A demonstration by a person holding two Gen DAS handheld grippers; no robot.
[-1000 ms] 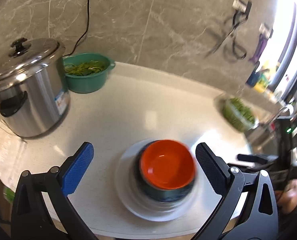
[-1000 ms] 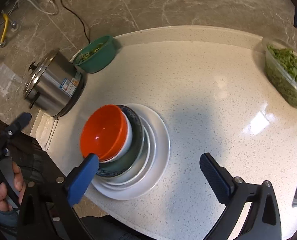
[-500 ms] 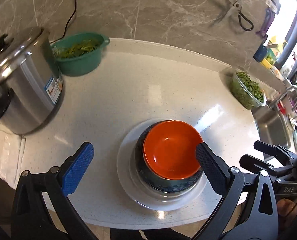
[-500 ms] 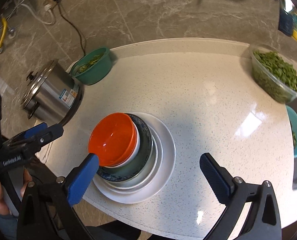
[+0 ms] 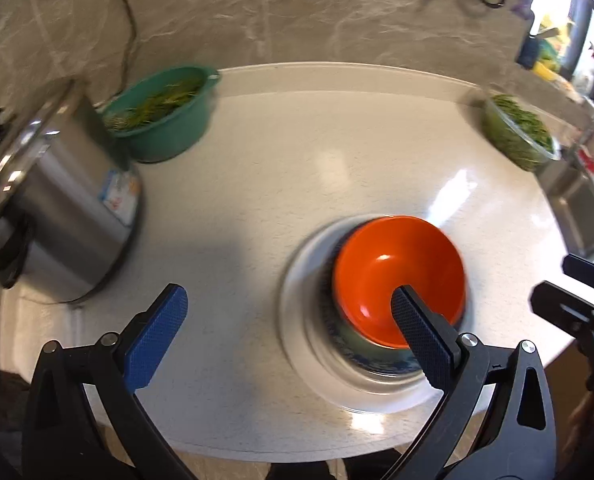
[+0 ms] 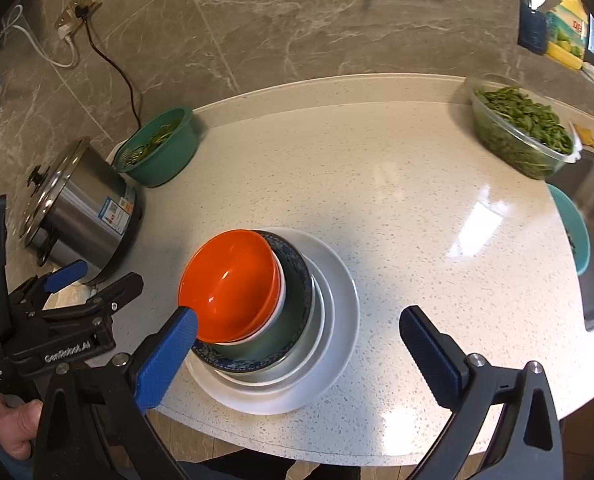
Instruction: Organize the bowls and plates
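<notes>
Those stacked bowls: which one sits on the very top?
The orange bowl. It nests in a white bowl, above the dark blue-rimmed bowl and the white plates.

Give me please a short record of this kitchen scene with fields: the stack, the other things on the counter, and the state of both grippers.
stack top: glossy orange bowl
below it: white bowl, then dark blue patterned bowl
stack base: nested white round plates
surface: speckled white counter
rear left: green plastic basin of greens, steel lidded pot
rear right: clear container of green leaves
left gripper: jaws open, empty
right gripper: jaws open, empty
</notes>
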